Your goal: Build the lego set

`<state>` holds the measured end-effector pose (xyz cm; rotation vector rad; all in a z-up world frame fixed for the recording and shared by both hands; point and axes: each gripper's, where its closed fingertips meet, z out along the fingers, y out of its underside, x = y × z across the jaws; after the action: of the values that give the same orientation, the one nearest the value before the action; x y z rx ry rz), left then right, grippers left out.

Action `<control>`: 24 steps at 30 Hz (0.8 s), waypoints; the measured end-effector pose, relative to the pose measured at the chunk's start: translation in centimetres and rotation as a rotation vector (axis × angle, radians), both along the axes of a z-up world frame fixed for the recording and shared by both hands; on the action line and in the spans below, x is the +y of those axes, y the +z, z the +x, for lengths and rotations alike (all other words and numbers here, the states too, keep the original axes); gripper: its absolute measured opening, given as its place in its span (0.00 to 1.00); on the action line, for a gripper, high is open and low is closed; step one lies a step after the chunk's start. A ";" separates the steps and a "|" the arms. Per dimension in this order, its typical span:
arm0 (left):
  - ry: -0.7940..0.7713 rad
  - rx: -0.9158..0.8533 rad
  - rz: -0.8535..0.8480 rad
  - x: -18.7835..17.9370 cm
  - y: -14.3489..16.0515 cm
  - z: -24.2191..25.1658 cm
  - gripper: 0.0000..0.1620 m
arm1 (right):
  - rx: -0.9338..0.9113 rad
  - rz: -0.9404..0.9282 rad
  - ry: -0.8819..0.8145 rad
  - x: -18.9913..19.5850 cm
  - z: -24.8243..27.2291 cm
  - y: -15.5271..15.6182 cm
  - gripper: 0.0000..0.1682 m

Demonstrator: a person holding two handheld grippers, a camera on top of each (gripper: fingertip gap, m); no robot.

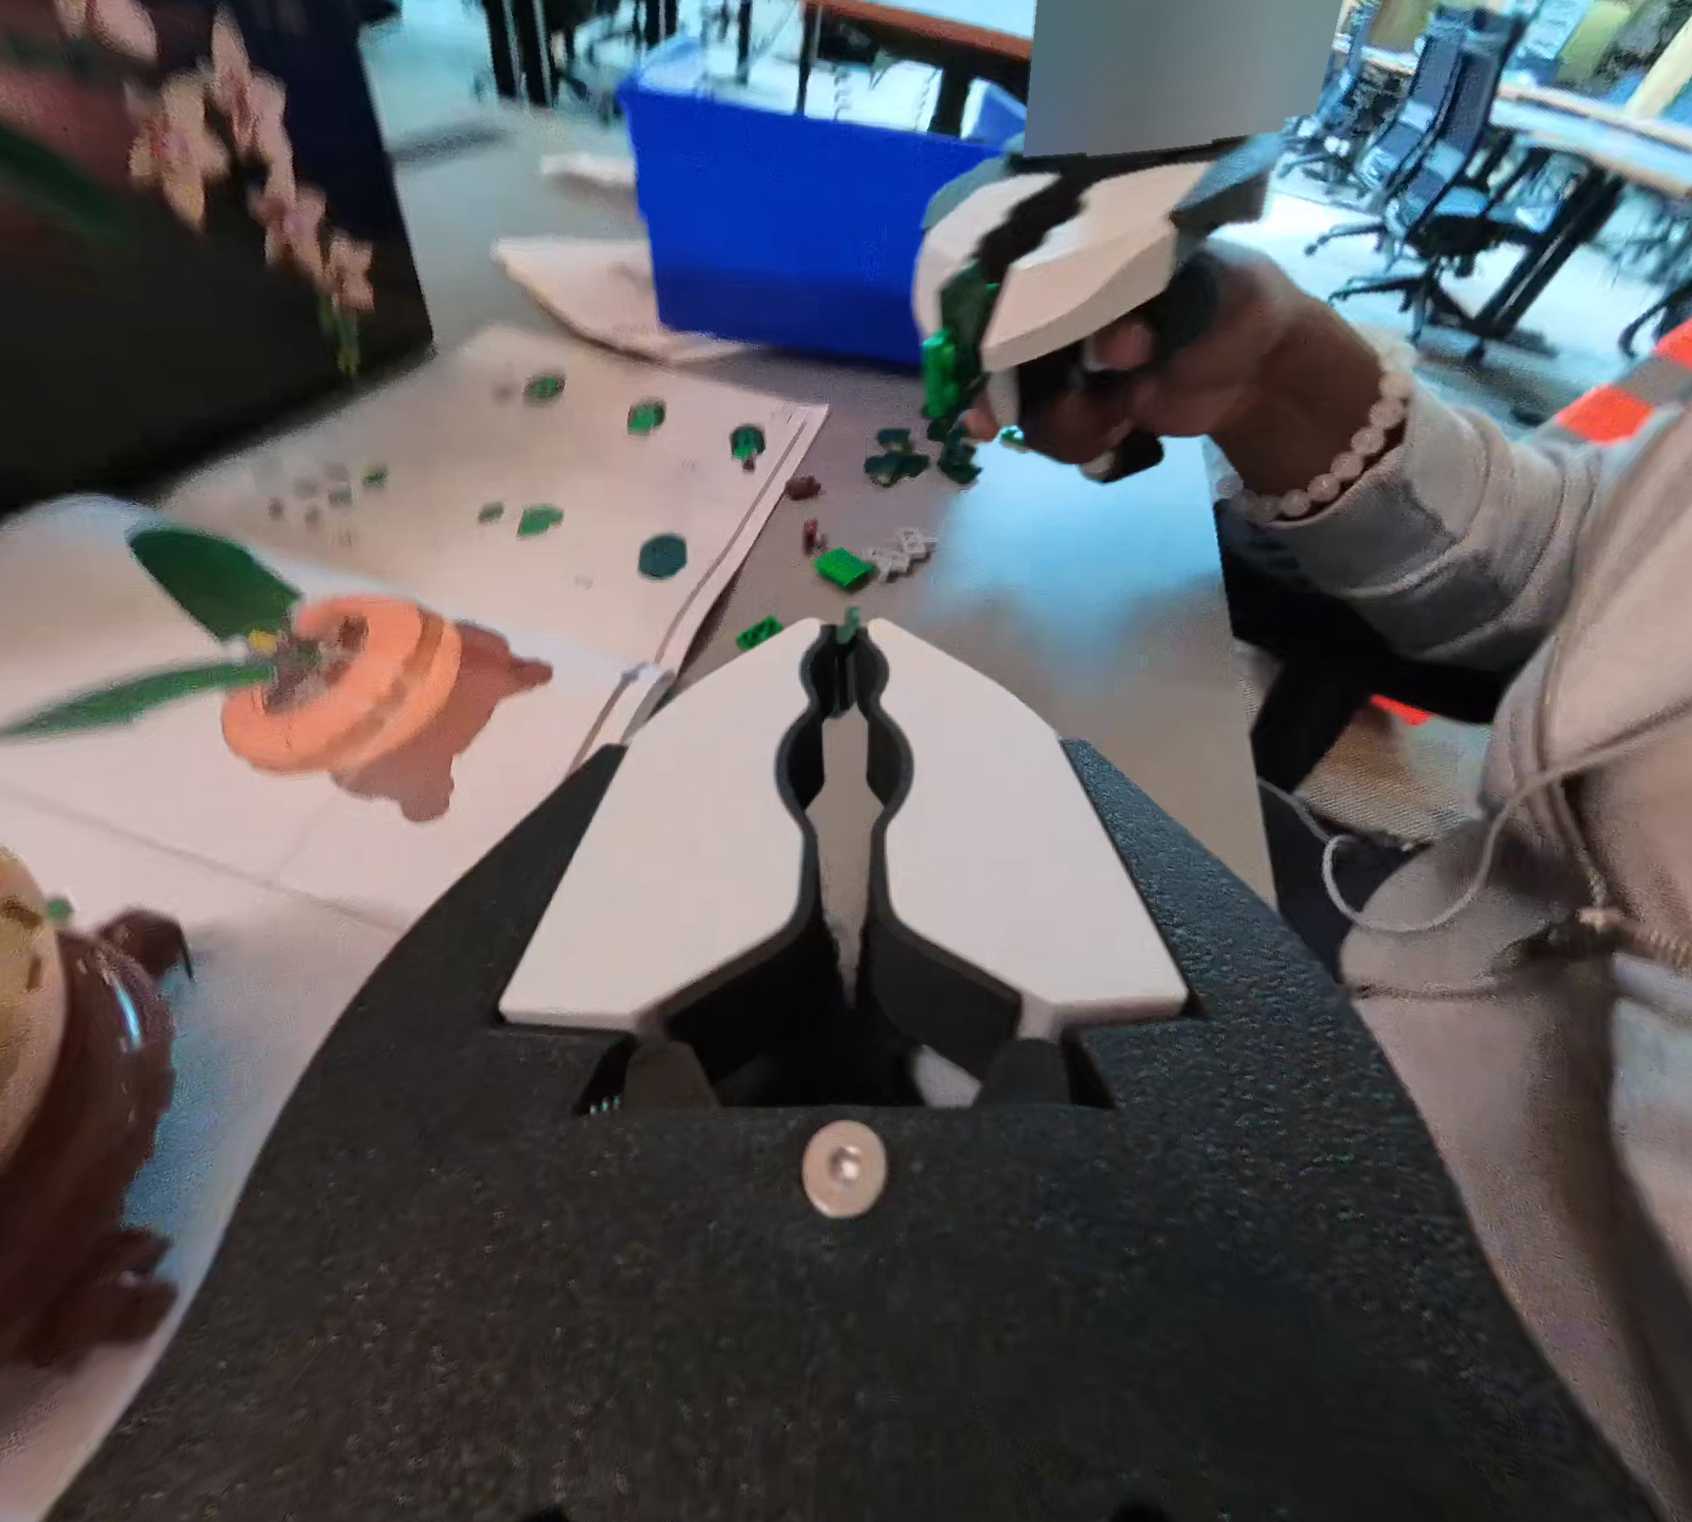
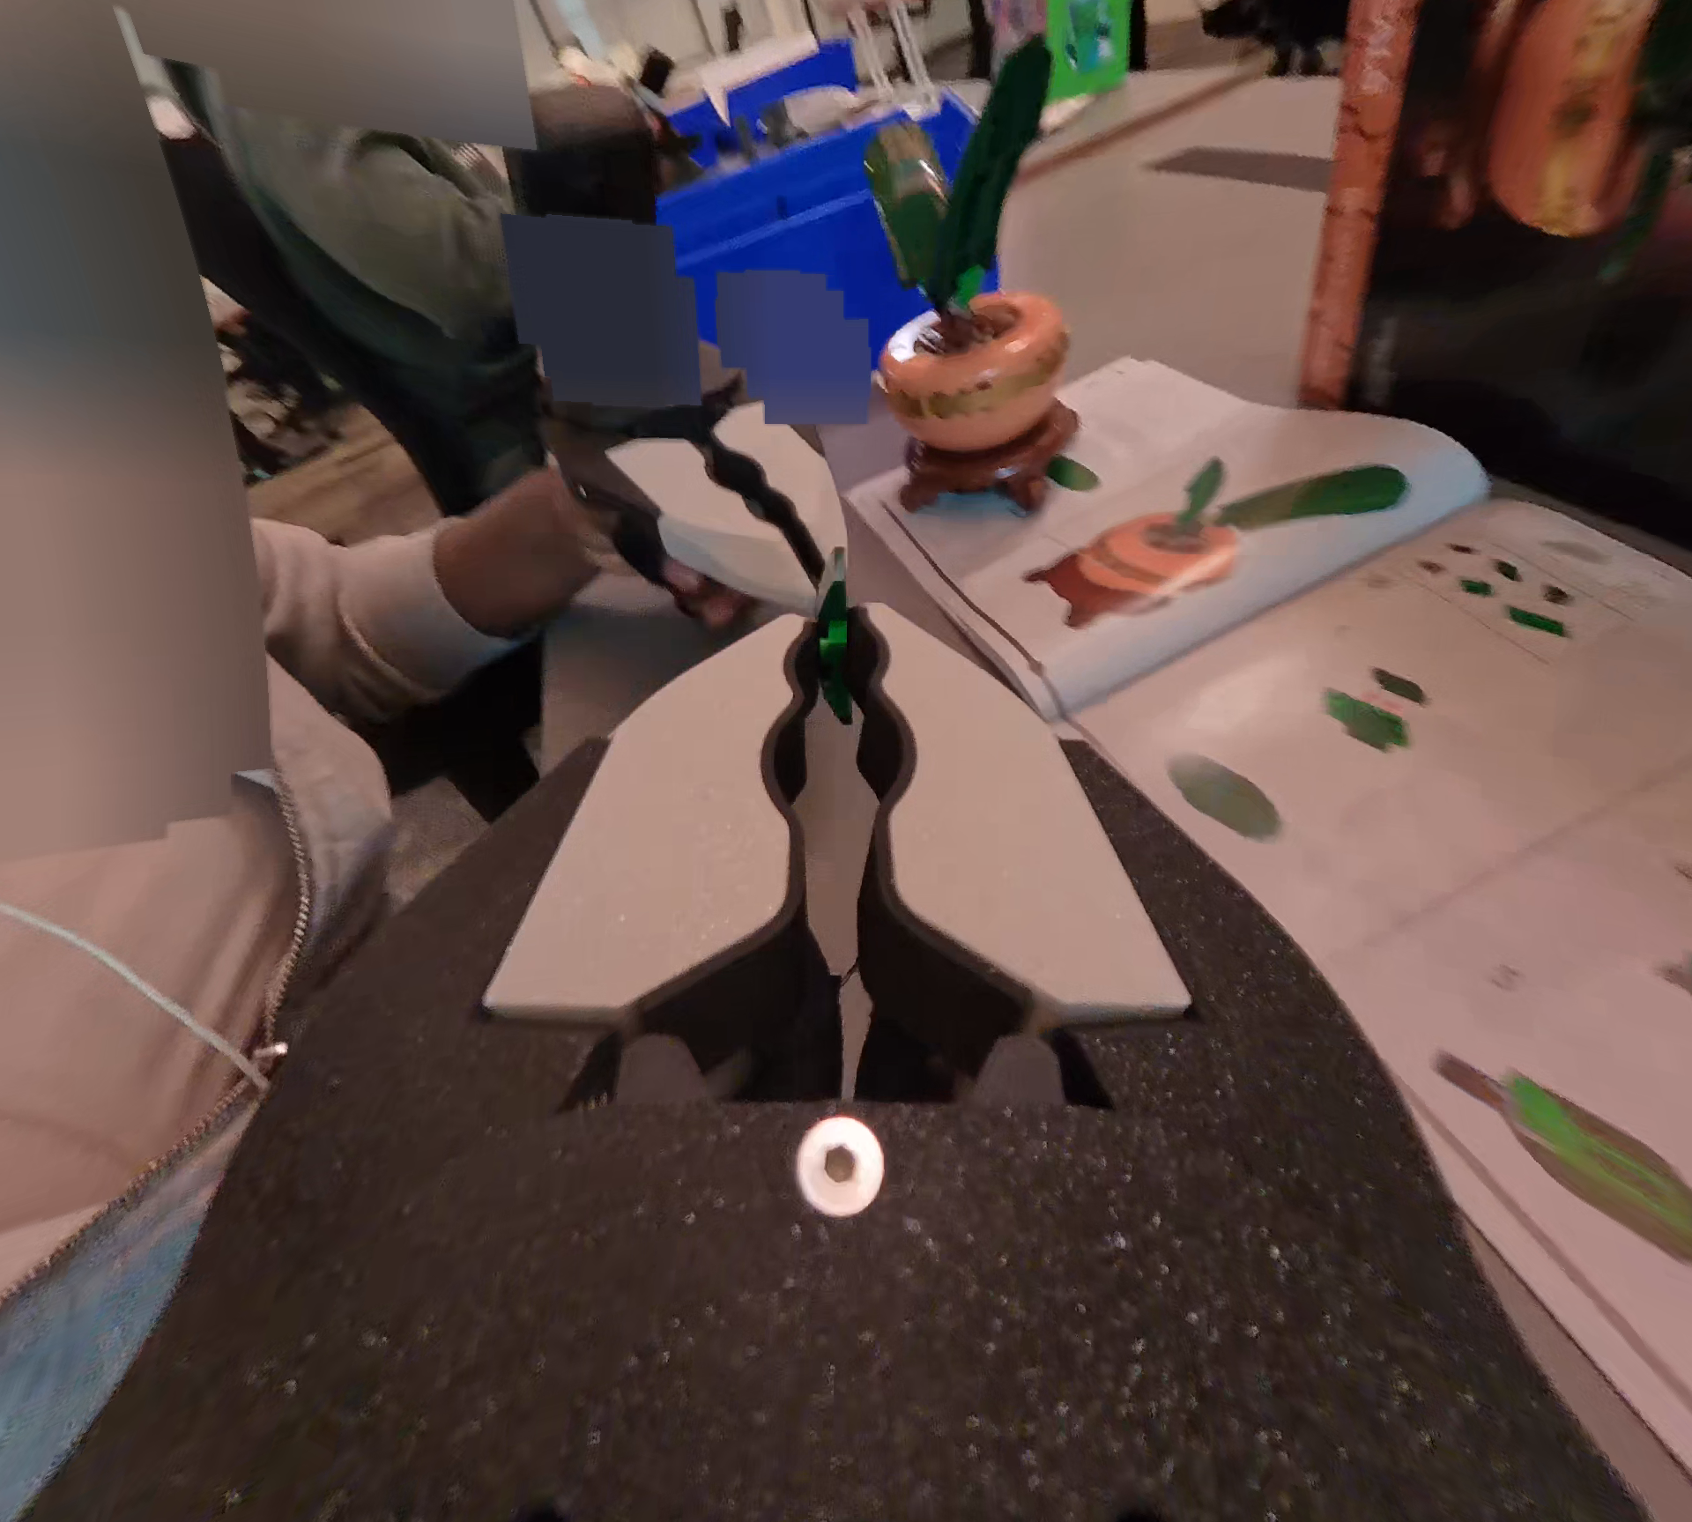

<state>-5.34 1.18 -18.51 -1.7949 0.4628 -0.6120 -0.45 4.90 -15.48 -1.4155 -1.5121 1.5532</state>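
Lego pieces are clamped in both tools: the left gripper [image 1: 840,640] pinches a small green piece [image 1: 851,625], the right gripper [image 2: 838,636] a green leaf assembly [image 2: 835,654], both raised above the tabletop. Light, stiff, probably slippery plastic; grip flat faces, near the studs.

Surface: smooth grey desk [image 1: 1053,608].
Paper: open white instruction booklet [image 1: 513,489], printed with green parts.
On booklet: orange brick-built pot on brown stand [image 2: 975,388].
Loose: small green, brown and white bricks [image 1: 847,567] beside the booklet.
Behind: blue plastic bin [image 1: 778,233].
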 end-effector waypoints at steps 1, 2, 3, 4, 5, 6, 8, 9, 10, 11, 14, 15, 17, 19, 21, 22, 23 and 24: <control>0.024 -0.025 -0.046 0.4 -0.3 -0.4 0.02 | -0.029 0.015 -0.010 0.4 0.2 -0.4 0.03; 0.031 -0.028 -0.097 0.5 -0.8 -0.5 0.02 | -0.054 0.019 -0.007 0.5 0.4 -0.7 0.03; 0.016 -0.012 -0.174 0.3 -1.8 -0.3 0.02 | -0.079 0.015 0.002 0.5 0.5 -1.0 0.03; 0.005 0.008 -0.249 0.2 -2.8 -0.1 0.02 | -0.096 0.011 0.007 0.4 0.5 -1.3 0.03; 0.003 0.020 -0.304 0.1 -3.5 0.0 0.02 | -0.112 0.007 0.015 0.3 0.5 -1.6 0.03; -0.007 0.030 -0.346 0.0 -4.1 0.1 0.02 | -0.127 0.001 0.024 0.1 0.5 -1.9 0.03; -0.028 0.064 -0.416 -0.2 -5.1 0.4 0.02 | -0.153 -0.008 0.041 -0.2 0.4 -2.4 0.03; -0.037 0.085 -0.444 -0.4 -5.6 0.5 0.04 | -0.167 -0.013 0.049 -0.4 0.4 -2.6 0.03; -0.041 0.105 -0.461 -0.5 -5.9 0.6 0.09 | -0.174 -0.016 0.051 -0.4 0.4 -2.8 0.04; -0.040 0.123 -0.463 -0.5 -6.0 0.6 0.12 | -0.173 -0.022 0.052 -0.5 0.3 -2.9 0.03; -0.034 0.181 -0.418 -0.7 -5.9 0.5 0.22 | -0.161 -0.057 0.072 -0.7 0.3 -2.7 0.03; -0.028 0.216 -0.394 -0.7 -5.8 0.2 0.24 | -0.157 -0.069 0.077 -0.7 0.4 -2.6 0.03; -0.024 0.286 -0.337 -0.9 -5.7 -0.1 0.30 | -0.158 -0.108 0.108 -1.0 0.5 -2.6 0.03; -0.051 0.327 -0.287 -1.2 -5.3 -0.1 0.31 | -0.154 -0.155 0.138 -1.2 0.7 -2.4 0.04; -0.050 0.306 -0.196 -0.9 -4.0 0.1 0.29 | -0.158 -0.175 0.154 -1.3 0.7 -2.5 0.04; -0.045 0.260 -0.145 -0.7 -3.0 0.4 0.26 | -0.151 -0.169 0.154 -1.3 0.6 -2.5 0.04; -0.061 0.185 -0.103 -0.7 -2.0 0.9 0.23 | -0.128 -0.160 0.166 -1.6 0.6 -2.2 0.04; -0.088 0.086 -0.078 -0.8 -0.9 1.6 0.20 | -0.097 -0.156 0.185 -2.0 0.5 -1.7 0.04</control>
<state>-3.73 0.39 -19.39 -1.8878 0.5859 -0.6223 0.02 2.90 -17.21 -1.4910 -1.6496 1.7702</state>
